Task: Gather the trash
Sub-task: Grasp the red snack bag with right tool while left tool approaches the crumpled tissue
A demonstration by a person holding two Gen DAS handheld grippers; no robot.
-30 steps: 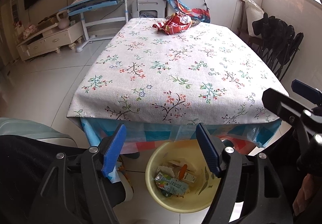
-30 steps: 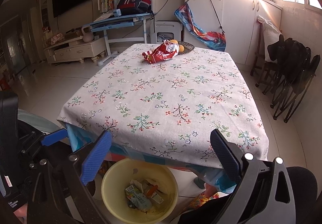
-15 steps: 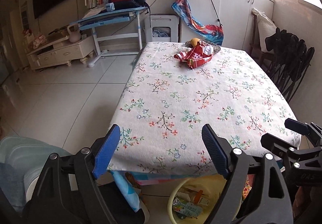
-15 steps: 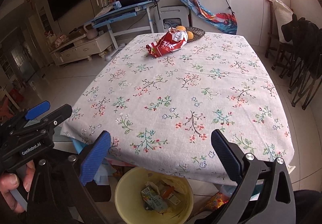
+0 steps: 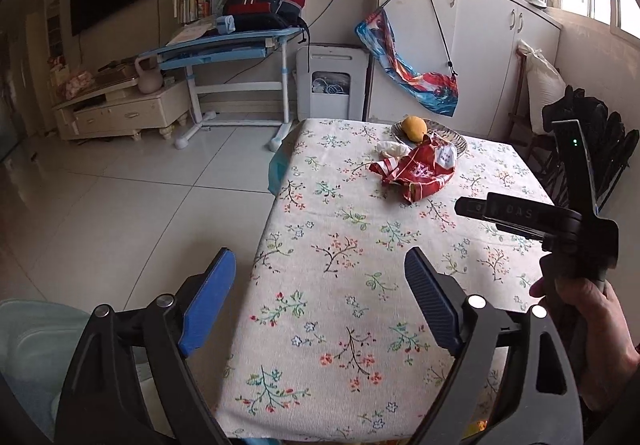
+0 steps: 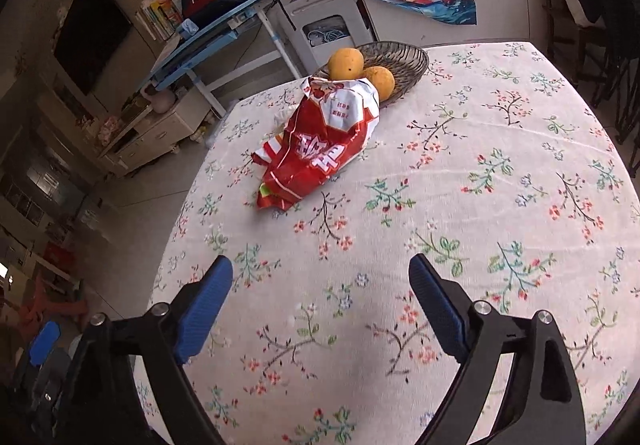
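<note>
Trash is represented by a crumpled red snack bag (image 6: 320, 149), observed lying on the floral-clothed desk (image 6: 500, 213) just in front of a woven fruit basket (image 6: 404, 63). A small white scrap (image 5: 390, 148) is noted beside it. The left gripper (image 5: 320, 305) has just been opening and is seen apart, empty, over the near desk edge. The right gripper (image 6: 320, 305) has just narrowed slightly, yet is apart and empty, well short of the bag. The step is judged an approach; a further reach forward and closure on the bag are called for.
</note>
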